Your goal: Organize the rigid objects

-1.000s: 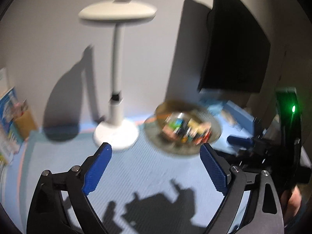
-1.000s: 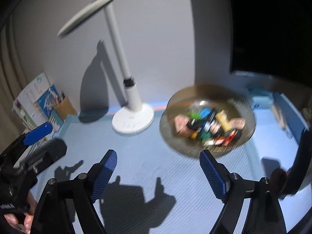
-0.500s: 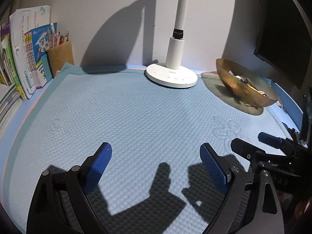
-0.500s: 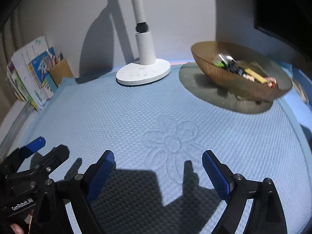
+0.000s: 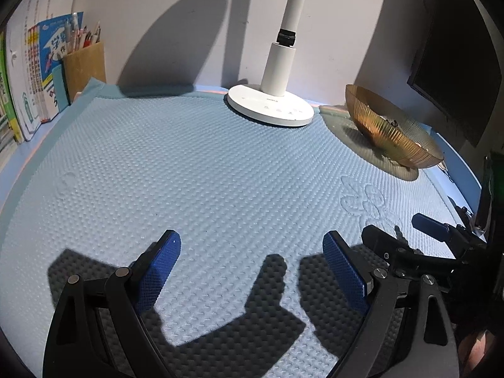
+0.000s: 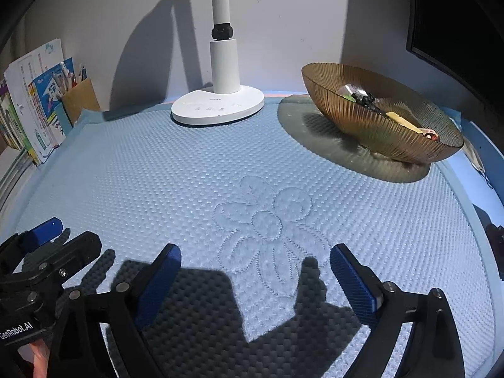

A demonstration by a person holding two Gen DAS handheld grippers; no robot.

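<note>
Left gripper (image 5: 252, 271): jaws spread wide, nothing between them; low over the mat, near its front edge.
Right gripper (image 6: 255, 275): jaws opening, nothing between them; low over the mat, just beside the left gripper.
Task's things: small rigid objects (image 6: 378, 107) lying in the amber ribbed bowl (image 6: 362, 119); only a few show over the rim, among them a yellow piece and a dark one. The rest cannot be made out.
Bowl's place: back right of the mat, near the wall, well apart from both grippers.
Direction from tools: ahead and to the right of both.
Bowl's long axis: seems to run from back-left to front-right; the fisheye makes this uncertain.
Nearer hand: the right, by judgement, since the bowl looms larger in its view.
Mat (image 5: 204, 173): blue, dimpled, with an embossed flower (image 6: 267, 217); bare between grippers and bowl.
Lamp (image 6: 220, 94): white, round base just left of the bowl; its post may crowd a reach from the left.
Other things: books (image 5: 28, 72) and pen holder (image 5: 83, 63) at back left; dark screen (image 5: 456, 63) beyond the bowl.
</note>
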